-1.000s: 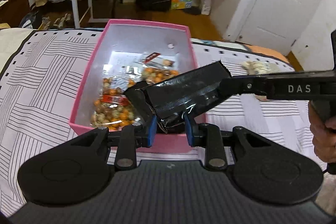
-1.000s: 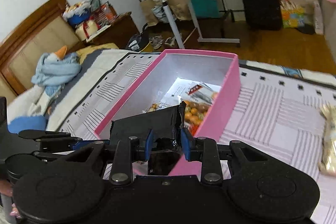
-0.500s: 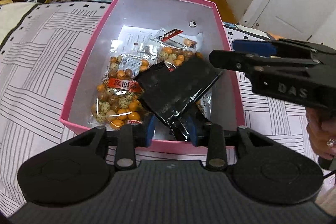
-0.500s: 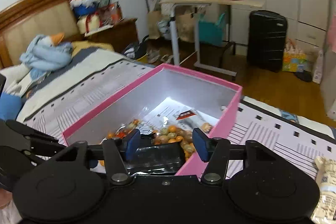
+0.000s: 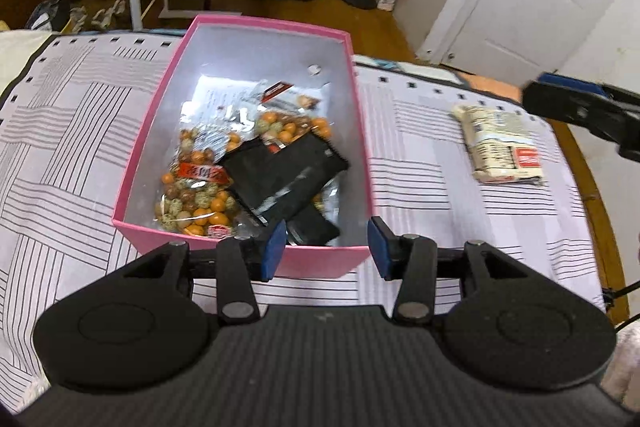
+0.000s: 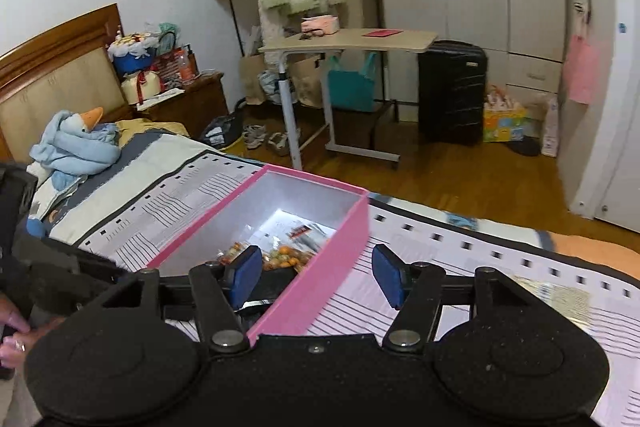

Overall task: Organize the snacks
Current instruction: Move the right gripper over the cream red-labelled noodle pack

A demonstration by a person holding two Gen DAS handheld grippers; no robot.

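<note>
The open pink cardboard box sits on the bed's white bedspread with black line pattern. Inside the box, a flat black foil snack packet lies toward the near right corner, partly on top of clear bags of orange and speckled coated nuts that fill the near left part. A pale wrapped snack pack with a red label lies on the bedspread well to the right of the box. The left claw hovers at the box's near wall with its blue pads spread wide, gripping nothing. The right claw is above the box's right wall, also spread wide and empty; from the left wrist view its tip shows far right of the box.
</note>
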